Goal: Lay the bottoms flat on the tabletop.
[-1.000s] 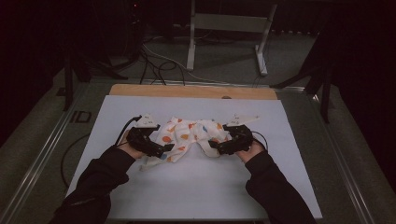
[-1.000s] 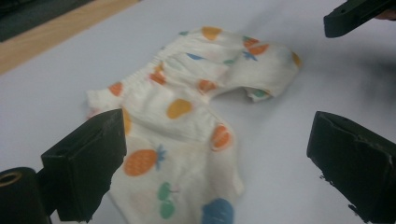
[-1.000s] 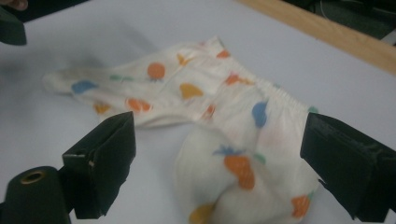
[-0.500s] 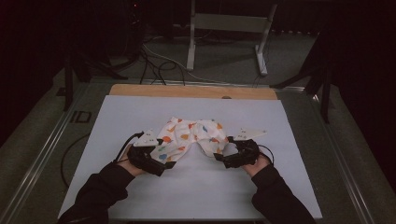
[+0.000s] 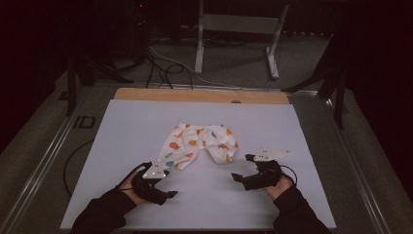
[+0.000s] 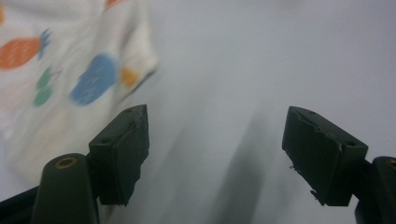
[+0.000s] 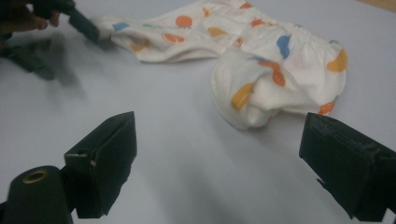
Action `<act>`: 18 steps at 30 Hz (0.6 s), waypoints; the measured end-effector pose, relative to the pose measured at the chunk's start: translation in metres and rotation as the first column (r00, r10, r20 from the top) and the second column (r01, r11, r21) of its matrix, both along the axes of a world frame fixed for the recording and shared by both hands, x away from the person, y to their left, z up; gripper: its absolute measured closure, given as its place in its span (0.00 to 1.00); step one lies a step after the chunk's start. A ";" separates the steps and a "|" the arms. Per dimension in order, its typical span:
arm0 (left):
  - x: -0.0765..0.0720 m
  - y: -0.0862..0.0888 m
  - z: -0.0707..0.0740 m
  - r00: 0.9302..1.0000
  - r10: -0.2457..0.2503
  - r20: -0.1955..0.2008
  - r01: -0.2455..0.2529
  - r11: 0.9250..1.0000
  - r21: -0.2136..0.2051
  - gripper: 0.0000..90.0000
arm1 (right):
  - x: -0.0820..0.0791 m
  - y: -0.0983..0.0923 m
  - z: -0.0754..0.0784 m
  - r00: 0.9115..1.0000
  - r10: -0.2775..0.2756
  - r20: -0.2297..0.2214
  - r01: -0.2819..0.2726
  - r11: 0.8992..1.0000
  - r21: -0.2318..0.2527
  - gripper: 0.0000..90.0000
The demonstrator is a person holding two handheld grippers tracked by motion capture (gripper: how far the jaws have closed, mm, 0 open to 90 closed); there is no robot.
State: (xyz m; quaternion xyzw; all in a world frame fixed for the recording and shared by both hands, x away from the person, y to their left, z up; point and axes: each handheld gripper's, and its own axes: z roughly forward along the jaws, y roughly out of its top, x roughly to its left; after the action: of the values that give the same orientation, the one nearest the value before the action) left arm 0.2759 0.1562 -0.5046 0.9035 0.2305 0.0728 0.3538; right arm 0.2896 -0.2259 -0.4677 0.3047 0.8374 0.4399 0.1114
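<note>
A dim room all round, cables snaking over the floor [image 5: 160, 63] behind and a metal stand [image 5: 238, 29] at the back; in the middle sits the table with its pale sheet [image 5: 122, 126] and a strip of bare wood [image 5: 195, 95] along the far edge. On that sheet, a little beyond centre, lies the small white garment [image 5: 202, 146], printed all over with orange, blue and yellow shapes; it is crumpled, one leg stretched toward the near left, the other bunched into a rounded lump on the right. Down at the near left, the left gripper [image 5: 168, 187] is held low over the sheet, just beside the tip of the stretched leg; in the left gripper view its jaws stand wide apart with nothing between them but bare sheet, and the garment's edge [image 6: 60, 79] lies off to the upper left, whether touching the near jaw I cannot tell. Over on the right, the right gripper [image 5: 241, 170] sits near the bunched lump but apart from it; in the right gripper view its jaws are spread wide too, empty, the garment [image 7: 261, 60] lying clear ahead, and the other gripper [image 7: 70, 16] shows far off at the leg's end.
</note>
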 end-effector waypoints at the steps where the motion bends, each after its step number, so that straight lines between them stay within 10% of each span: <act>1: 0.003 0.002 -0.002 1.000 0.010 0.001 -0.010 1.000 0.006 0.27 | -0.001 0.000 -0.001 1.000 0.002 -0.003 -0.002 1.000 0.002 0.12; 18: 0.040 0.010 -0.006 0.994 0.072 0.086 -0.073 0.997 0.006 0.45 | 0.002 0.002 -0.008 1.000 0.005 -0.025 -0.005 1.000 -0.014 0.15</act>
State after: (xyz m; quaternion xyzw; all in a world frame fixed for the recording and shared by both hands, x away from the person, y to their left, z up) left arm 0.3163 0.1662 -0.5107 0.8922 0.2475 0.1253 0.3564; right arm 0.2921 -0.2241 -0.4760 0.3072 0.8426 0.4305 0.1018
